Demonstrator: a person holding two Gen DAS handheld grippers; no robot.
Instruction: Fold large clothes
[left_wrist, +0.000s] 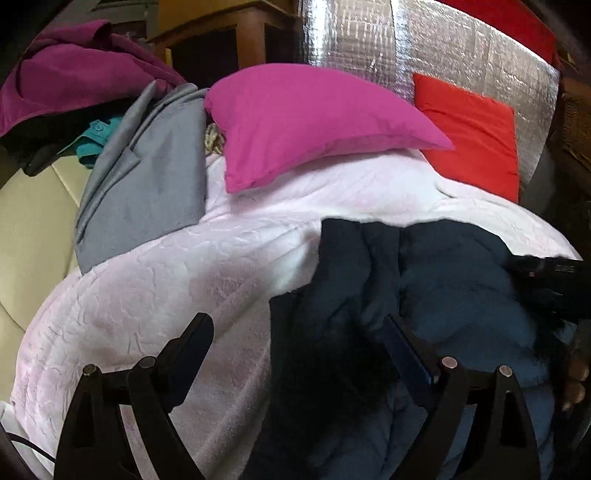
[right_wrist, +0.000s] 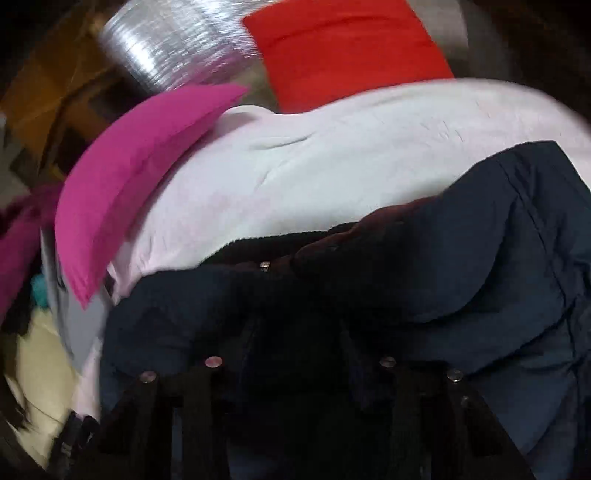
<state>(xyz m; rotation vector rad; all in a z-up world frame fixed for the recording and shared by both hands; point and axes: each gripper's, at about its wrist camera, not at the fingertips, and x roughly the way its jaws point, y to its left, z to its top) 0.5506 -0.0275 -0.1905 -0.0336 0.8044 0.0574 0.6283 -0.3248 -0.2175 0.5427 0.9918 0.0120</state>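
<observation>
Navy-blue padded coat (left_wrist: 424, 280), quilted, dark fur-like trim: lies bunched on the near part of the bed, on top of the pale pink textured blanket (left_wrist: 147, 302), presumably spread there for a flat folding surface.

Left gripper (left_wrist: 299, 343): fingers spread wide, nothing pinched; one over blanket, the other over the coat's edge, seemingly poised to take a hem.

Right gripper (right_wrist: 299, 354): low over the coat's dark folds; picture blurred and dark, so whether the fingers pinch cloth cannot be told.

Magenta pillow (left_wrist: 314, 122) and red cushion (left_wrist: 476, 136): at the bed's far side, clear of the work.

Grey folded garment (left_wrist: 147, 177): set aside, far left.
</observation>
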